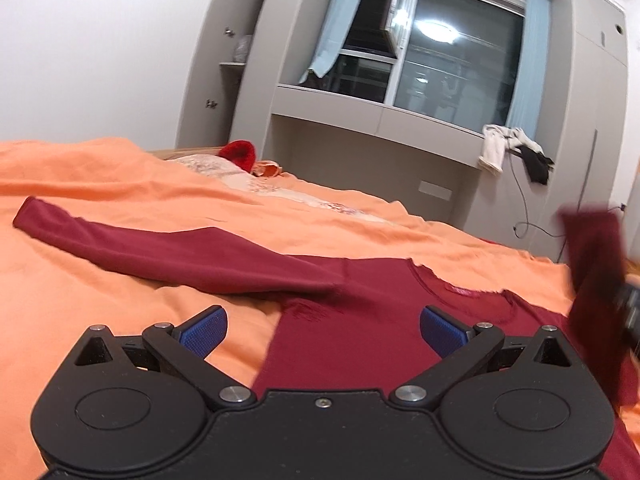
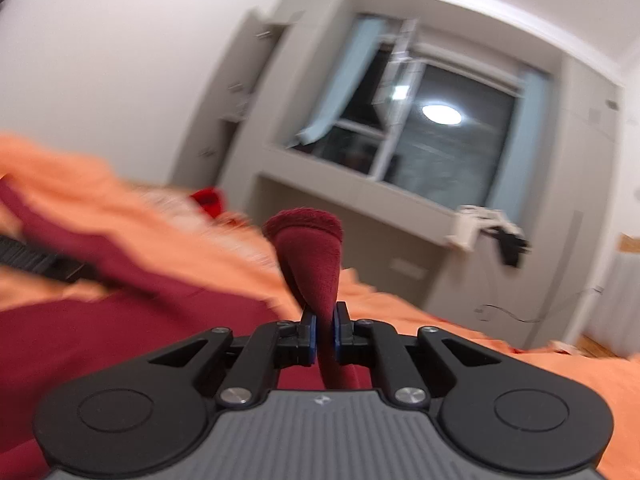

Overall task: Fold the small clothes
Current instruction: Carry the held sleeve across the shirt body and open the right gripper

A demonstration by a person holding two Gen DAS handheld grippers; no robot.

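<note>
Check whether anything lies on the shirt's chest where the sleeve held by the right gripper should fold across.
Nothing visible does. The right gripper is shut on the sleeve, and the shirt's chest lies bare on the orange bedcover. The open left gripper hovers over it and may need to clear.

Warm indoor light, lamp glare (image 1: 437, 32) in window (image 1: 456, 68), right view motion-blurred, fisheye-bent edges.

Shirt (image 1: 352, 340) matt maroon knit; bedsheet (image 1: 100, 300) matt orange cloth; tongs (image 1: 323, 330) matt black plastic, ribbed blue pads (image 1: 440, 334).
</note>
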